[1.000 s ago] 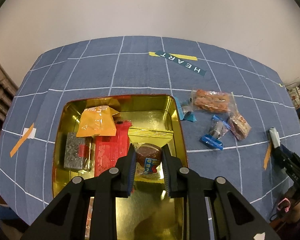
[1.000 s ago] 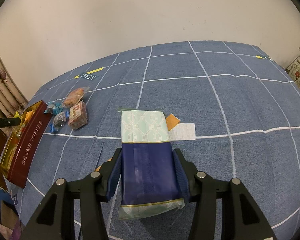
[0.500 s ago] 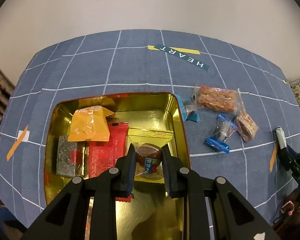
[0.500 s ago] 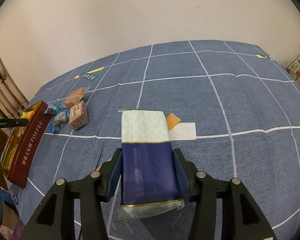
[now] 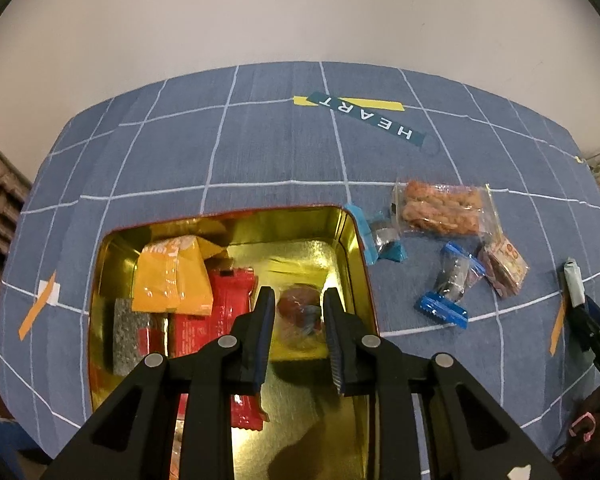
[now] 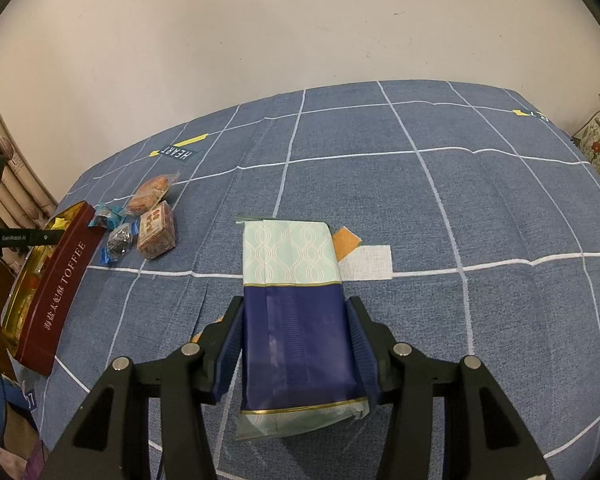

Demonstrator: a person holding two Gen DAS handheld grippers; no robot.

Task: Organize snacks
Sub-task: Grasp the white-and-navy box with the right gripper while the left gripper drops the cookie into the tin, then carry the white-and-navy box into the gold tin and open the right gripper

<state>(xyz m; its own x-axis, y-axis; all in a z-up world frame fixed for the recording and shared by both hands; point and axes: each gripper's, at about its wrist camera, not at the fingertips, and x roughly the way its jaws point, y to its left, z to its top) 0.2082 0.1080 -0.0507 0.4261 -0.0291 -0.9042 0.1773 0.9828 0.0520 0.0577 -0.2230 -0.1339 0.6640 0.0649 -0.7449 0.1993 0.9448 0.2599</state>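
A gold-lined toffee tin (image 5: pixel 356 240) with dark red sides (image 6: pixel 60 280) holds an orange packet (image 5: pixel 172 276), a red packet (image 5: pixel 228 296) and a grey bar (image 5: pixel 128 332). Over the tin's right half my left gripper (image 5: pixel 298 300) points down. Its jaws are opening. A brown round snack in clear wrap (image 5: pixel 300 312) shows blurred between the fingers, loose from the pads. My right gripper (image 6: pixel 296 320) is shut on a navy and mint packet (image 6: pixel 292 272) that lies on the blue checked cloth.
On the cloth right of the tin lie a clear bag of orange biscuits (image 5: pixel 444 210), two blue-ended candies (image 5: pixel 450 284) (image 5: pixel 382 236) and a small square cake (image 5: pixel 504 268). A HEART label (image 5: pixel 368 118) sits farther back. Orange and white tape (image 6: pixel 364 256) marks the cloth.
The left gripper sank closer over the tin, which now fills more of its view. The brown snack, sharp and pinched before, is now blurred and loose. The right gripper kept still.
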